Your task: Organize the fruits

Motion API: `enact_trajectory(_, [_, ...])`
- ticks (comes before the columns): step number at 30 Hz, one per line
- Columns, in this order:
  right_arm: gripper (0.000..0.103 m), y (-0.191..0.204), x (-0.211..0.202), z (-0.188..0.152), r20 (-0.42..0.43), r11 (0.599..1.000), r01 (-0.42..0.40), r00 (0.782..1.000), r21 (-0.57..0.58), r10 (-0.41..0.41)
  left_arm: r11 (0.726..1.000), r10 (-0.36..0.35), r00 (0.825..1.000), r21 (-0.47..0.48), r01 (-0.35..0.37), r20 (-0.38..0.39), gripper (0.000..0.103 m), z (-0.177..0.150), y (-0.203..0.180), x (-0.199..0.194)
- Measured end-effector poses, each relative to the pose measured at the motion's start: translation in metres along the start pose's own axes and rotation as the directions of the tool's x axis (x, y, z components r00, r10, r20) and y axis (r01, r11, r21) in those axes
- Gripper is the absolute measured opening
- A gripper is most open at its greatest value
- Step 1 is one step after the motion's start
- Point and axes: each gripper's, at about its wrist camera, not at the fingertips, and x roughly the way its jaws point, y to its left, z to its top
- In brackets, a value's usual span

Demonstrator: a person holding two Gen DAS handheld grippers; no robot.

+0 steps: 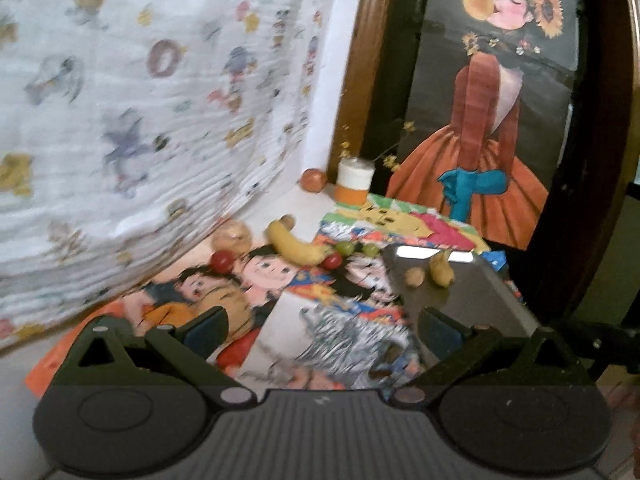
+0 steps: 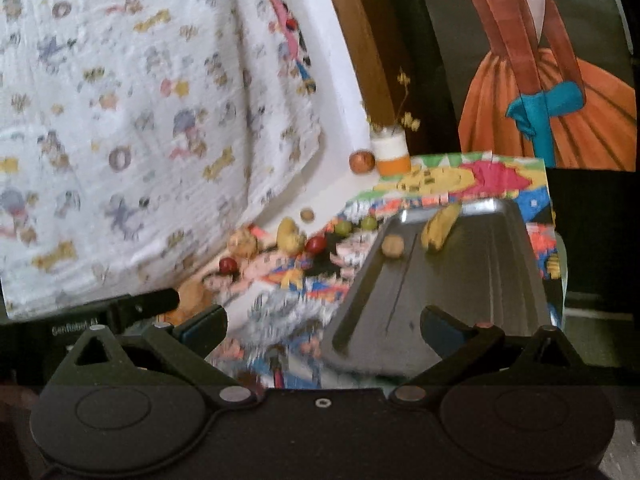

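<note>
Both tongs agape (empty)

Banana and walnut on tray

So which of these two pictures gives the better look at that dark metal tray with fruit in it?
The right wrist view. There the tray fills the middle right, showing its full floor, rims, and the banana and small brown fruit inside. The left wrist view shows the tray smaller and narrower, its near end hidden behind the fingers.
</note>
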Motion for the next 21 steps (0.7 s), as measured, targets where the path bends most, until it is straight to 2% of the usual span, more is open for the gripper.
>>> enact_trajectory(8, [0.103,0.018,0.001,-0.034,-0.095,0.992,0.097,0.99,-0.082,-0.105,1.0,0.017,0.998,-0.022,-0.018,-0.056,0.103,-0.02,0.022,-0.005])
enact_trajectory(14, [0.102,0.021,0.013,-0.047,-0.158,0.993,0.107,0.981,-0.051,-0.114,1.0,0.024,0.997,0.015,-0.023,-0.068,0.103,-0.029,0.025,-0.008])
enact_trajectory(21, [0.102,0.029,0.021,-0.049,-0.176,0.992,0.113,0.977,-0.061,-0.122,0.999,0.044,0.994,0.005,-0.043,-0.099,0.103,-0.035,0.038,-0.002])
